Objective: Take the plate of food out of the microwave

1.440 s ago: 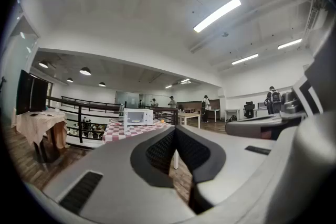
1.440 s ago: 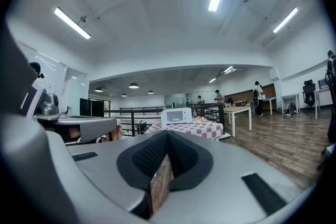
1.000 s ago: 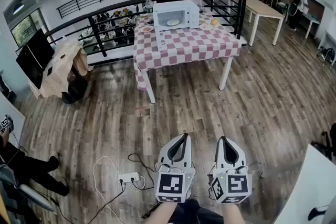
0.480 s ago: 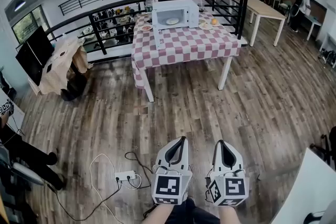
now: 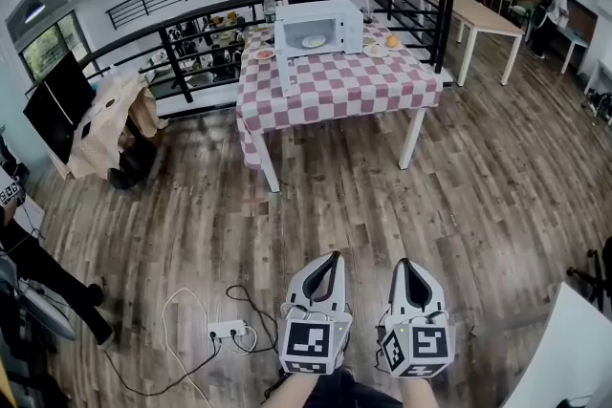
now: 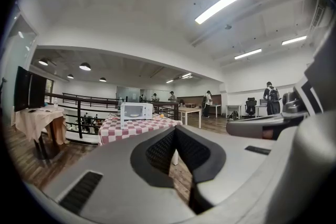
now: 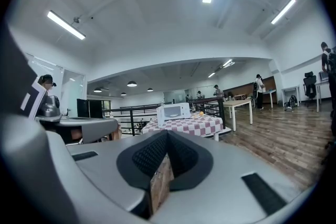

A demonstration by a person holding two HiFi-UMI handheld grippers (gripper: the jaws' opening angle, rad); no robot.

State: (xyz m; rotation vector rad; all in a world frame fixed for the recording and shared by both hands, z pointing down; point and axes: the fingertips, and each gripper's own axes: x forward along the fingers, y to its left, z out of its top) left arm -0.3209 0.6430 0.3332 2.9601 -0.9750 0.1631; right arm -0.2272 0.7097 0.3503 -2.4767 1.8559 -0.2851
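Far across the wooden floor, on the checked table (image 5: 335, 89), the white microwave (image 5: 321, 26) holds a plate (image 5: 314, 41). Near the person, the left tool (image 5: 333, 257) and the right tool (image 5: 405, 264) each have jaws together, empty.

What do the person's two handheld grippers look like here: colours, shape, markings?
The left gripper and right gripper match. Each has a pale grey shell that tapers to a rounded point, with a black rim around black, mesh-textured pads. A black rectangular slot is set into the shell's top surface. At the rear of each gripper sits a cube bearing black-and-white square markers.
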